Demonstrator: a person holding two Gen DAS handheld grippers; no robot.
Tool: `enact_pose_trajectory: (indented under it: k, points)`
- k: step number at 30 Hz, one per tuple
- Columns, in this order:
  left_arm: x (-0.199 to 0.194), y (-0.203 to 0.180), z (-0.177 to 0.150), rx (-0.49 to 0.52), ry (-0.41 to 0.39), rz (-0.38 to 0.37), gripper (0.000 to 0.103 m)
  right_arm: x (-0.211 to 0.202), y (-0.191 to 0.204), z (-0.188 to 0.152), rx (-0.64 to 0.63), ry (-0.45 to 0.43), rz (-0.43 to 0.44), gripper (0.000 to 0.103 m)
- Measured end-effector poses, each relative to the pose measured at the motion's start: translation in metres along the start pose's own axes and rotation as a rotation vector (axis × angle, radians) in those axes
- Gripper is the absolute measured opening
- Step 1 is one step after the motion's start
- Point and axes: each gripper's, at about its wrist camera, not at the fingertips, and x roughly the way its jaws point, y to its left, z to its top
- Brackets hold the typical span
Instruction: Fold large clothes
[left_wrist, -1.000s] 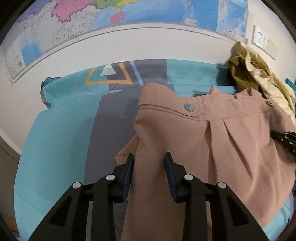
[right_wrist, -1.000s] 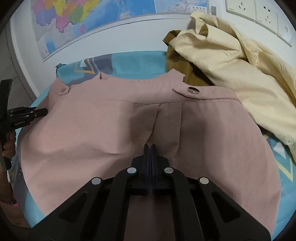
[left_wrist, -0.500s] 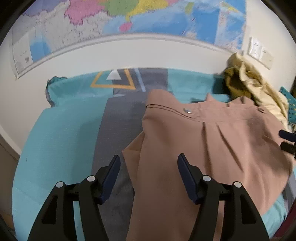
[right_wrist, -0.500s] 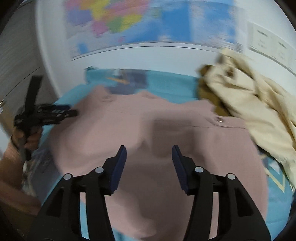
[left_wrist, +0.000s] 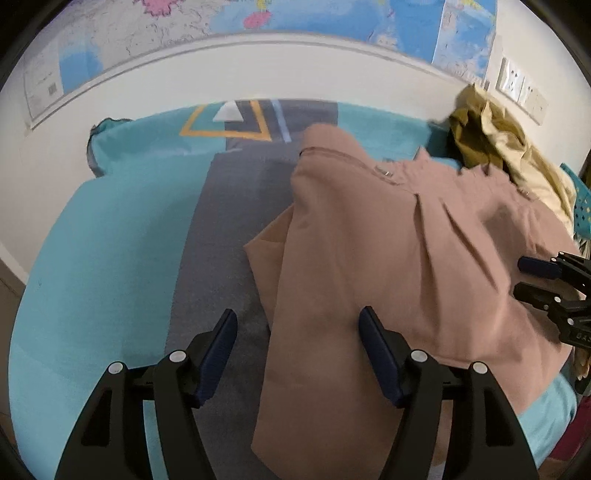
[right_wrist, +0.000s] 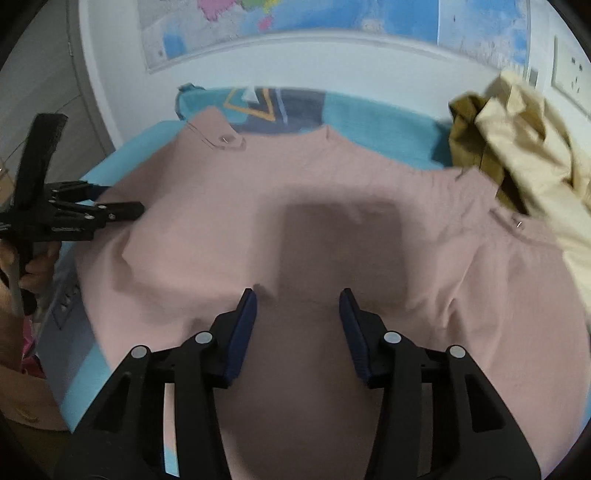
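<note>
Skirt (left_wrist: 399, 258): pink, lying on the mat (left_wrist: 110, 240).
Left gripper (left_wrist: 297, 332): jaws just opened wider, above the skirt's edge, pinching nothing.
Right gripper (right_wrist: 298, 306): jaws spread over the skirt, pinching nothing.
Pile (right_wrist: 524, 122): yellow clothes behind the skirt.

No lettering seems legible, even on the map (left_wrist: 332, 29).

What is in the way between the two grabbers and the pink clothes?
Nothing visible. The left gripper and right gripper both hang open right over the pink garment. The yellow clothes pile sits off to the side by the wall.
</note>
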Motion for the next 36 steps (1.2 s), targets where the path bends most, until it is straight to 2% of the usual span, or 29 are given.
enact_pose_trajectory:
  k: [3,4,6,9,12,16,17,18,22,24,28,31,33,35,36]
  points:
    - [-0.014,0.001,-0.005,-0.011,-0.026,-0.022,0.075,-0.024,0.017,0.004,-0.057,-0.048,0.059,0.056]
    - [-0.019,0.002,-0.008,-0.019,-0.034,-0.034,0.076,-0.033,0.03,0.004,-0.116,-0.06,0.085,0.057]
    - [-0.029,0.004,-0.015,-0.032,-0.043,-0.044,0.076,-0.045,0.059,-0.001,-0.24,-0.075,0.109,0.071]
    - [-0.042,0.008,-0.029,-0.068,-0.05,-0.075,0.079,-0.048,0.094,-0.011,-0.396,-0.075,0.119,0.072]
    - [-0.054,0.006,-0.047,-0.078,-0.053,-0.101,0.082,-0.029,0.119,-0.024,-0.518,-0.026,0.059,0.072]
    - [-0.065,-0.001,-0.068,-0.053,-0.045,-0.124,0.083,-0.007,0.13,-0.036,-0.598,0.004,-0.016,0.071]
    - [-0.067,-0.002,-0.072,-0.053,-0.04,-0.143,0.083,-0.003,0.131,-0.037,-0.616,0.0,-0.047,0.068]
    - [-0.068,-0.003,-0.076,-0.059,-0.032,-0.171,0.083,0.001,0.131,-0.038,-0.632,-0.011,-0.09,0.06]
    - [-0.068,-0.01,-0.088,-0.084,-0.006,-0.285,0.083,0.004,0.118,-0.03,-0.557,-0.019,-0.068,0.037]
    - [-0.062,-0.016,-0.09,-0.098,0.014,-0.336,0.083,-0.002,0.114,-0.025,-0.517,-0.032,-0.04,0.021]
    - [-0.049,-0.03,-0.085,-0.14,0.025,-0.435,0.085,-0.021,0.1,-0.007,-0.4,-0.082,0.018,0.017]
    - [-0.032,-0.033,-0.074,-0.24,0.025,-0.534,0.087,-0.024,0.091,-0.001,-0.334,-0.088,0.06,0.017]
    - [-0.025,-0.031,-0.067,-0.291,0.026,-0.573,0.088,-0.022,0.09,0.0,-0.316,-0.078,0.079,0.017]
    - [-0.019,-0.026,-0.062,-0.369,0.021,-0.658,0.089,-0.022,0.092,-0.003,-0.313,-0.073,0.087,0.019]
    - [-0.017,-0.024,-0.061,-0.393,0.021,-0.675,0.089,-0.022,0.091,-0.003,-0.308,-0.073,0.089,0.024]
